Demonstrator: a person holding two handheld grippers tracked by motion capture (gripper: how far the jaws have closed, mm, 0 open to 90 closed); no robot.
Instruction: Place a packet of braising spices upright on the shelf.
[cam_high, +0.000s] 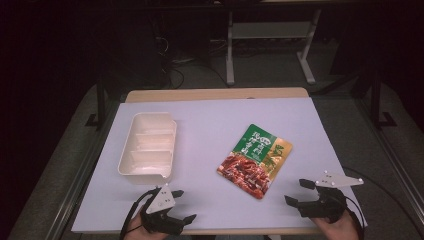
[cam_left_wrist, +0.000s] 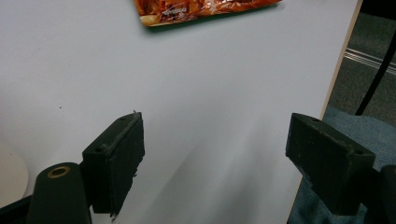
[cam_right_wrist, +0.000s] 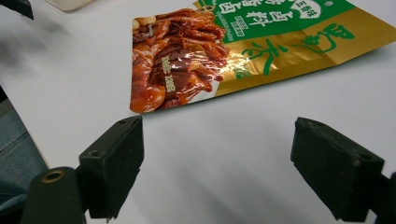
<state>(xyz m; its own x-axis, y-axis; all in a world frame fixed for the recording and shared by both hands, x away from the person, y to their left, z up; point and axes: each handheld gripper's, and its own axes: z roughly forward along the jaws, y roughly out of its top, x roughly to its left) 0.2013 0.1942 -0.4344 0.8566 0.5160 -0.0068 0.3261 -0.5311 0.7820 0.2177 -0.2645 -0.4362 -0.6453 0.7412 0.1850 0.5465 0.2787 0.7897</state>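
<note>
Desk (cam_high: 210, 112): pale sheet over top, wood strip showing at far edge
White divided tray (cam_high: 148, 145): left half, long side running far to near, empty
Snack pouch (cam_high: 255, 160): green, gold, red print; flat, right of centre, tilted
Left tongs (cam_high: 180, 205): near edge, left; released, jaws wide, nothing between
Right tongs (cam_high: 299, 191): near right corner; released, jaws wide, just short of pouch corner

Green, gold and red-brown food packet (cam_high: 255, 159), cream tray (cam_high: 148, 145), pale lilac table cover (cam_high: 210, 125).
</note>
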